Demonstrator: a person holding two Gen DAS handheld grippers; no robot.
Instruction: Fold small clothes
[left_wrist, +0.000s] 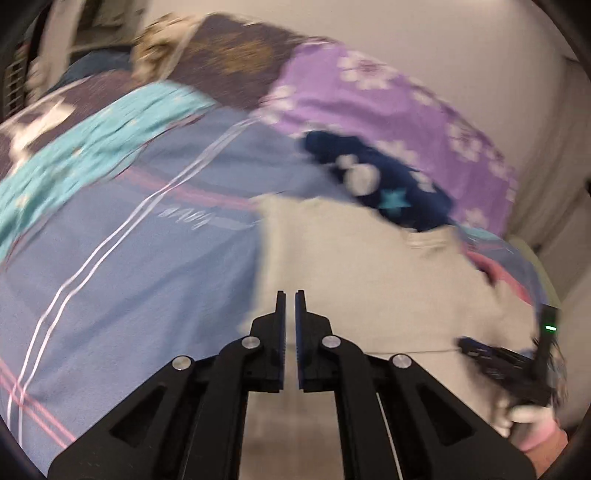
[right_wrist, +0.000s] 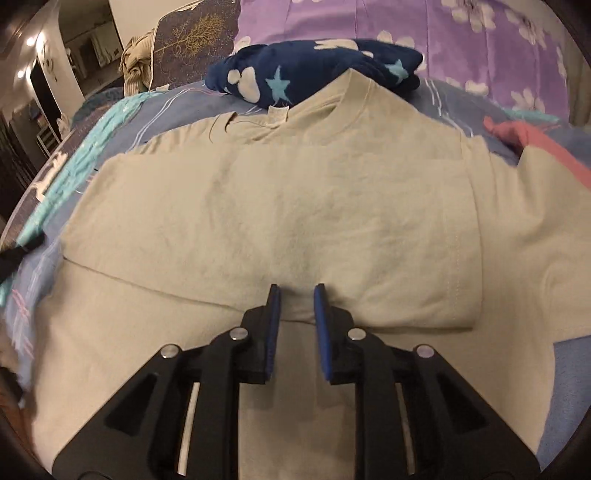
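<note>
A beige T-shirt lies flat on the bed, collar to the far side, one side folded over onto the body. It also shows in the blurred left wrist view. My right gripper hovers over the folded panel's near edge, jaws a little apart, nothing between them. My left gripper is above the shirt's left edge, jaws nearly closed with a thin gap, empty. The right gripper shows at the right edge of the left wrist view.
A navy garment with stars and paw prints lies bunched beyond the collar. A purple flowered pillow is behind it. A turquoise cloth lies left, a pink cloth right, on the blue striped bedsheet.
</note>
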